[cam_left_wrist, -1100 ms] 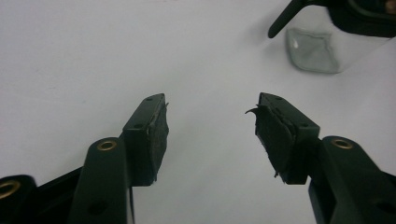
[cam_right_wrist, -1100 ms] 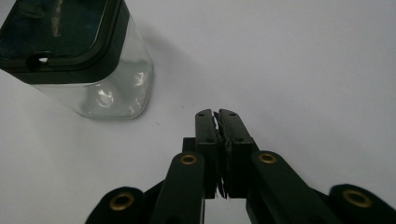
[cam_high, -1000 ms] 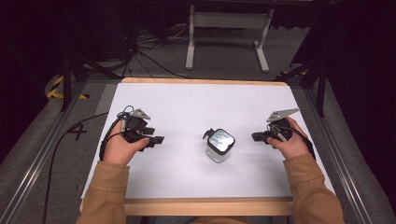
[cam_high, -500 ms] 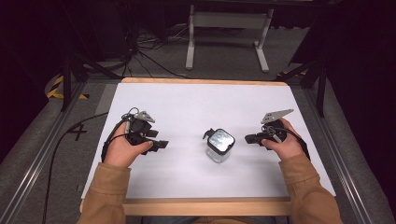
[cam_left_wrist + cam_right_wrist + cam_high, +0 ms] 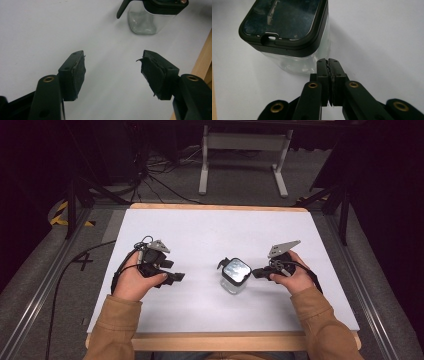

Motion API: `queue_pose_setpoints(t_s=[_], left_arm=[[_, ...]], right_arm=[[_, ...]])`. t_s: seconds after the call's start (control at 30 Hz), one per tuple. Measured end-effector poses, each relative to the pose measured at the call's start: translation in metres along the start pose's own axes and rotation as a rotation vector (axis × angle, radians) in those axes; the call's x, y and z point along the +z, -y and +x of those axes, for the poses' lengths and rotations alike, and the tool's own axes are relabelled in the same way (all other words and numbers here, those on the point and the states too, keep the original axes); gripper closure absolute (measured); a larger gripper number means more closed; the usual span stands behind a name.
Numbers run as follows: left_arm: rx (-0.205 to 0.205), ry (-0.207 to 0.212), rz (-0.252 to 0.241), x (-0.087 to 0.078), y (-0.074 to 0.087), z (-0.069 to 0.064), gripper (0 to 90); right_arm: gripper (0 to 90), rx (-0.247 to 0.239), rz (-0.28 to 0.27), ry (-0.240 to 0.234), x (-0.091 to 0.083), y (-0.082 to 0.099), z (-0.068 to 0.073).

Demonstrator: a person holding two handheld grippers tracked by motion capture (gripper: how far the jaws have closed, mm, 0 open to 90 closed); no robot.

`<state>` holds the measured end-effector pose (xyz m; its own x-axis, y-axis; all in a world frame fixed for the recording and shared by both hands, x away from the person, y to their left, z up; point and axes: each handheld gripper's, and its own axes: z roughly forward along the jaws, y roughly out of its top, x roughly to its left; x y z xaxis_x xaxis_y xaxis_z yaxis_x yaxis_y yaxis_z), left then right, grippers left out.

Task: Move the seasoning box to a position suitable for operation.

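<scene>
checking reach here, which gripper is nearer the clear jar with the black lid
Right. The right gripper, jaws shut, sits just beside the clear jar. The left gripper, jaws open, points at it from well off across bare table.

Top edge crops the clear container [image 5: 150, 17] at twelve o'clock in the left gripper view; its contents are indiscernible.
</scene>
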<state>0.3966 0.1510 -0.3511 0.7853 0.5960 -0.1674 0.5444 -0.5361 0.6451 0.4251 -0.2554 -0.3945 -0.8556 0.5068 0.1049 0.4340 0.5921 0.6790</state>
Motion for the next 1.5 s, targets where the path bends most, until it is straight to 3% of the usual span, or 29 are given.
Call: queue_pose_setpoints(t_s=[0.17,0.57,1.13,1.43,1.5], left_arm=[[-0.002,-0.004,0.004,0.002,0.000,0.000,36.4],[0.005,0.000,0.013,0.003,-0.001,0.000,36.4],[0.023,0.021,0.011,0.012,-0.011,0.000,36.4],[0.003,0.054,-0.037,0.016,-0.014,-0.002,35.8],[0.020,0.041,-0.045,0.017,-0.015,-0.002,34.9]], right_arm=[[89.7,-0.030,-0.005,0.003,0.005,-0.003,0.000],[90.0,-0.048,0.025,0.002,0.009,-0.004,0.003],[90.0,-0.075,0.087,-0.045,0.016,-0.003,0.027],[90.0,-0.105,0.109,-0.066,0.020,-0.003,0.038],[90.0,-0.108,0.113,-0.072,0.022,-0.004,0.040]])
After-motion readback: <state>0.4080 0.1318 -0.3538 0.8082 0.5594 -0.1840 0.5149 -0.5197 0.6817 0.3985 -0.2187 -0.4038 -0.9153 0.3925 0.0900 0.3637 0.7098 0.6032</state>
